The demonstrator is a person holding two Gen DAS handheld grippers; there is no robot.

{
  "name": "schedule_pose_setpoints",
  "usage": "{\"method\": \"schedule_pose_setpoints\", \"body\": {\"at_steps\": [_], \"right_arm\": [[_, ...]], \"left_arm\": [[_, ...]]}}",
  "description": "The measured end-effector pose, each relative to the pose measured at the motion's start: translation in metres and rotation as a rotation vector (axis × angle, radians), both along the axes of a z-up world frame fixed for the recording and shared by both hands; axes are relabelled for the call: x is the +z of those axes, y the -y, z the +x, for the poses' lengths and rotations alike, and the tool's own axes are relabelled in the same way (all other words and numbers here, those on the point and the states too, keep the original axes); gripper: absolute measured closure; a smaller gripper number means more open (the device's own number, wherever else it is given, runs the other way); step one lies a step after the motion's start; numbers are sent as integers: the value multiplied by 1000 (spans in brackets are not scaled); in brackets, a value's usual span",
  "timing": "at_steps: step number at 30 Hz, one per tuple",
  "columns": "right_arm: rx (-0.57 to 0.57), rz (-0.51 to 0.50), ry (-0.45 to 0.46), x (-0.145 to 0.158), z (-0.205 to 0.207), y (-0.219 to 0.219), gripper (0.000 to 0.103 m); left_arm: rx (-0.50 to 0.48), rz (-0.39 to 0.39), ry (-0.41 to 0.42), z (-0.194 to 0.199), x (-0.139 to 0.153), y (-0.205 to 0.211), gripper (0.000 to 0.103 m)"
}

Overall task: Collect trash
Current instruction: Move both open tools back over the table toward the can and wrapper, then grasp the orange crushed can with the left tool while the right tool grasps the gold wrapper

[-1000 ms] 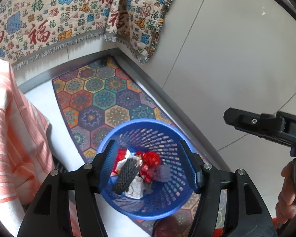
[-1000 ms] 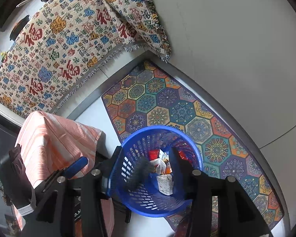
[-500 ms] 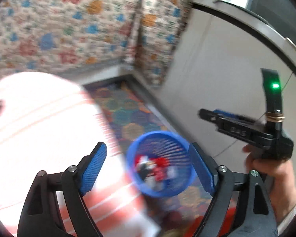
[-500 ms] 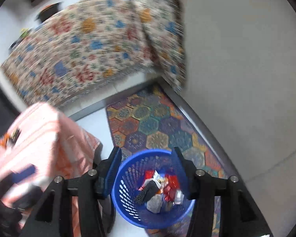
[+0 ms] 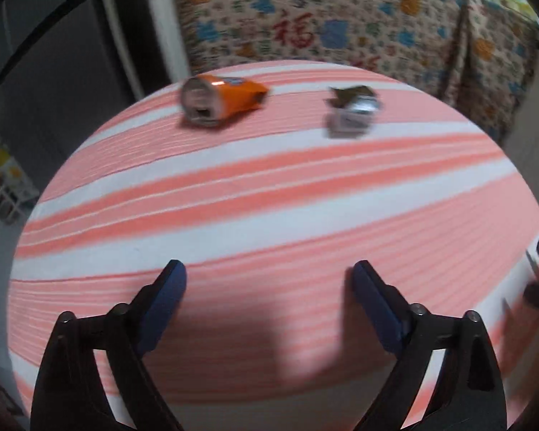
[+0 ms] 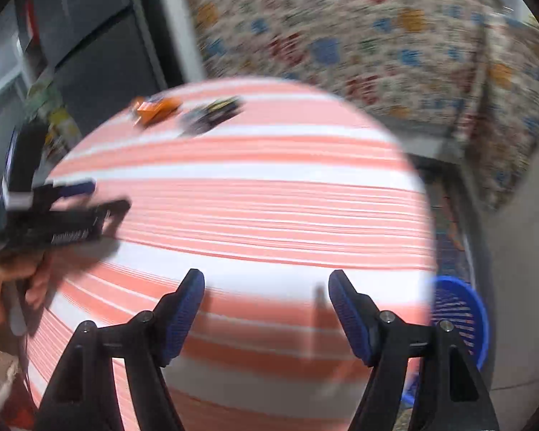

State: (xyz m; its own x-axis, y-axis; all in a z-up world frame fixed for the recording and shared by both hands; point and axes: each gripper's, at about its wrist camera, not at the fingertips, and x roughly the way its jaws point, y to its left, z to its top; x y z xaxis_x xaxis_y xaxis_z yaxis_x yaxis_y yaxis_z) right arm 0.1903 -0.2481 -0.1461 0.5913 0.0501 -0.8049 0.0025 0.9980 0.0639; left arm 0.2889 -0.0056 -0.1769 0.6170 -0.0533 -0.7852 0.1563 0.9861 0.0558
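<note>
A crushed orange can (image 5: pixel 221 98) and a crumpled silver-and-brown wrapper (image 5: pixel 354 111) lie at the far side of a pink-and-white striped tablecloth (image 5: pixel 269 208). They also show blurred in the right wrist view, the can (image 6: pixel 156 109) left of the wrapper (image 6: pixel 212 116). My left gripper (image 5: pixel 267 283) is open and empty over the near part of the table. My right gripper (image 6: pixel 266 296) is open and empty above the table's near right part. The blue trash basket (image 6: pixel 463 319) stands on the floor to the right of the table.
A patterned cloth with red characters (image 5: pixel 341 18) hangs behind the table. A dark cabinet (image 6: pixel 90 43) stands at the back left. The left gripper held in a hand (image 6: pixel 50 222) shows at the left of the right wrist view. A hexagon-patterned rug (image 6: pixel 452 230) lies beside the basket.
Both grippers have swung up and away from the blue basket to face the striped table. The black piece seen over the basket one second ago lies among the trash inside it half a second ago.
</note>
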Motion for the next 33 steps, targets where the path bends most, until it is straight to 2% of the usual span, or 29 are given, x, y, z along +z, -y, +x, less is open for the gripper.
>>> {"method": "schedule_pose_setpoints", "body": {"at_steps": [2, 3, 5, 12, 16, 21, 26, 28, 29, 30, 33], "right_arm": [[14, -16, -18, -11, 16, -22, 30], [19, -26, -38, -18, 29, -34, 25], [4, -105, -3, -21, 37, -46, 25], [-83, -92, 13, -26, 76, -68, 6], [-131, -86, 5, -29, 104, -74, 5], [-171, 59, 50, -20, 139, -77, 8], [-217, 115, 31, -25, 185, -85, 8], [-231, 53, 47, -26, 195, -87, 34], [-236, 21, 52, -25, 196, -87, 67], [-240, -4, 51, -25, 196, -85, 70], [-231, 23, 49, -23, 185, -74, 70]], "left_arm": [[6, -33, -23, 16, -3, -16, 0], [0, -47, -34, 22, -5, -18, 0], [-22, -48, -36, 37, -5, -25, 0], [-82, -61, -44, 83, -8, -34, 0], [-77, -74, -45, 103, -8, -42, 0], [-82, -88, -43, 112, -6, -48, 0], [-69, -192, -25, 126, 0, -66, 1], [-66, -224, -6, 130, 4, -70, 1], [-69, -243, 8, 133, 7, -71, 1], [-73, -257, 16, 134, 9, -71, 1], [-93, -301, 43, 141, 16, -65, 1]]}}
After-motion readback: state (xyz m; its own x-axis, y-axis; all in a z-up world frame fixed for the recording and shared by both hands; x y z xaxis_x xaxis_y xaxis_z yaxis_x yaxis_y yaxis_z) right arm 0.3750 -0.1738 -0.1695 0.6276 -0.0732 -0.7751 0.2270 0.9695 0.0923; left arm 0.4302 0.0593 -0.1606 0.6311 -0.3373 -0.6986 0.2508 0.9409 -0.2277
